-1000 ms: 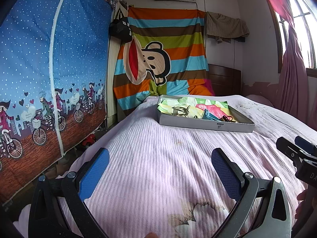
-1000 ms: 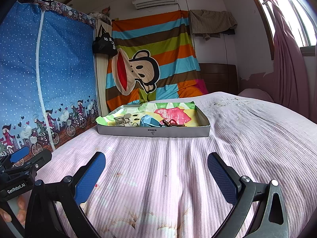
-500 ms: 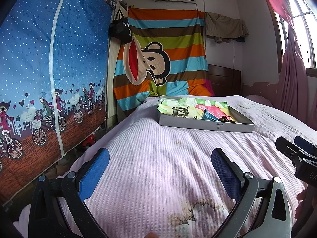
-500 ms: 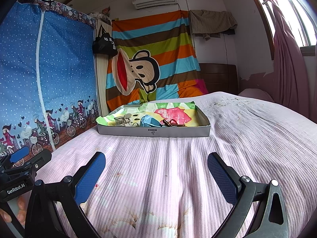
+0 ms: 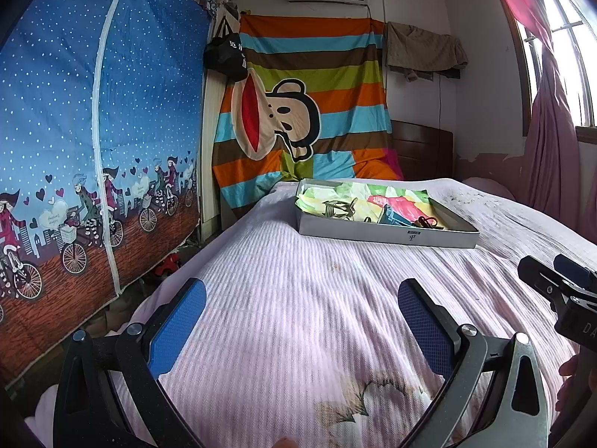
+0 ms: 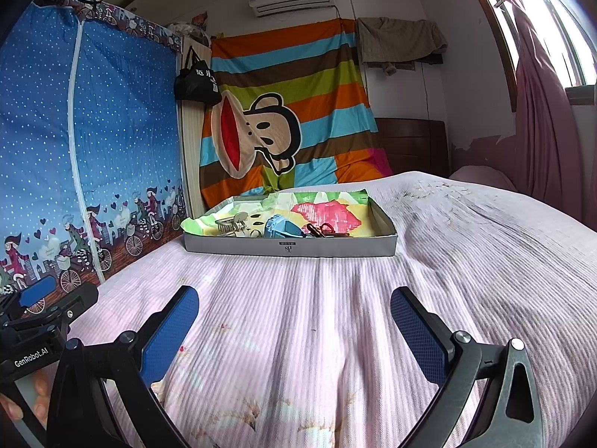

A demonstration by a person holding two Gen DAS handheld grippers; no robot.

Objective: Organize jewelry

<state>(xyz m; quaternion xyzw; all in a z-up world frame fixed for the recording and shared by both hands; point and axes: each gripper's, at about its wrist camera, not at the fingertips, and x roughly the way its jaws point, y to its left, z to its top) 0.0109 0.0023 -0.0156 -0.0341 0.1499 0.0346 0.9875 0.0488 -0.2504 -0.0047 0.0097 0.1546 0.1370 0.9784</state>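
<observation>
A shallow grey box lid [image 5: 388,232] [image 6: 291,248] lies on the pink striped bed, lined with a bright patterned cloth [image 6: 328,211]. Inside rest a metal hair claw [image 5: 337,209] [image 6: 233,224], a small blue box [image 5: 395,218] [image 6: 281,227] and dark reddish jewelry pieces [image 5: 427,221] [image 6: 322,229]. My left gripper [image 5: 302,317] hovers open over the bedspread, well short of the box. My right gripper [image 6: 294,319] is also open and empty, at a similar distance. Each gripper's tip shows at the edge of the other's view.
A blue fabric wardrobe [image 5: 93,156] with a bicycle print stands along the bed's left side. A striped monkey blanket [image 5: 298,119] hangs behind the box. A wooden headboard [image 6: 410,145] and pink curtain [image 6: 544,142] lie to the right.
</observation>
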